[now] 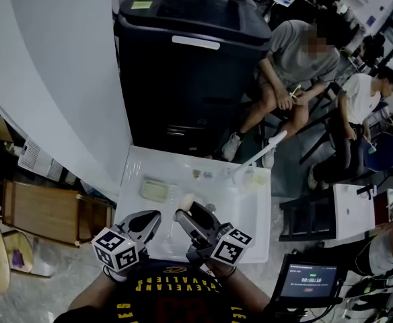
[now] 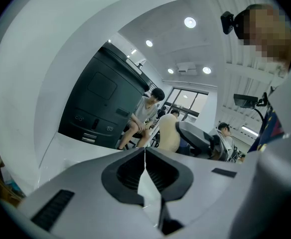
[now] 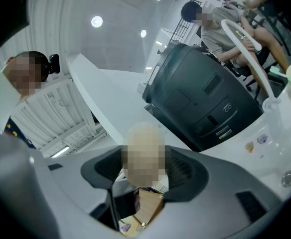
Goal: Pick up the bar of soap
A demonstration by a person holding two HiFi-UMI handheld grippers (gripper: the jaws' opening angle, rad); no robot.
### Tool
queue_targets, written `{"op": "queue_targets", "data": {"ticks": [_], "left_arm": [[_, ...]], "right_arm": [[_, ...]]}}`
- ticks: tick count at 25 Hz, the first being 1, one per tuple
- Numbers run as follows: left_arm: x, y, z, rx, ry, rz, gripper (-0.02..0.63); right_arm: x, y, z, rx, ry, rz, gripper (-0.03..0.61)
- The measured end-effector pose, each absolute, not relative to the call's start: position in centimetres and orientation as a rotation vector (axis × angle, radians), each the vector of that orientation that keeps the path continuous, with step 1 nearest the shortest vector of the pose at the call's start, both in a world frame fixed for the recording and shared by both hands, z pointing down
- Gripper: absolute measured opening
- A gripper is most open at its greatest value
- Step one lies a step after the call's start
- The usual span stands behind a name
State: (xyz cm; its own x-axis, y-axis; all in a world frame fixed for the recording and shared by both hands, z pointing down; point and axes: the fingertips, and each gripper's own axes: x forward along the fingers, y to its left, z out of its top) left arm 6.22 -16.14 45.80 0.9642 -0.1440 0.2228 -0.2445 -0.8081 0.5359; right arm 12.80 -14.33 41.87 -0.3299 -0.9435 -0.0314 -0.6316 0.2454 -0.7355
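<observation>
The bar of soap (image 1: 185,201) is pale cream and is lifted above the white sink basin (image 1: 183,180). My right gripper (image 1: 185,210) is shut on it. In the left gripper view the soap (image 2: 168,132) stands up from the dark jaws of the right gripper (image 2: 198,139). In the right gripper view a pale bar (image 3: 143,153) sits between the jaws, under a blurred patch. My left gripper (image 1: 153,218) hovers just left of it, shut with nothing held; its jaws meet in the left gripper view (image 2: 144,156). A greenish soap dish (image 1: 153,190) lies in the basin.
A white faucet (image 1: 260,150) and a small cup (image 1: 257,178) stand at the basin's right rear, with a drain (image 1: 210,208) near the front. A large black machine (image 1: 190,59) stands behind. Two people sit on chairs to the right. A white wall (image 1: 55,79) borders the left.
</observation>
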Motion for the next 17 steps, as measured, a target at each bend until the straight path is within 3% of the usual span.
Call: {"op": "queue_targets", "data": {"ticks": [17], "left_arm": [[5.94, -16.88, 45.31, 2.547, -0.265, 0.225, 0.012]], "right_arm": [[12.74, -14.99, 41.56, -1.427, 2.044, -0.858, 0.259]]}}
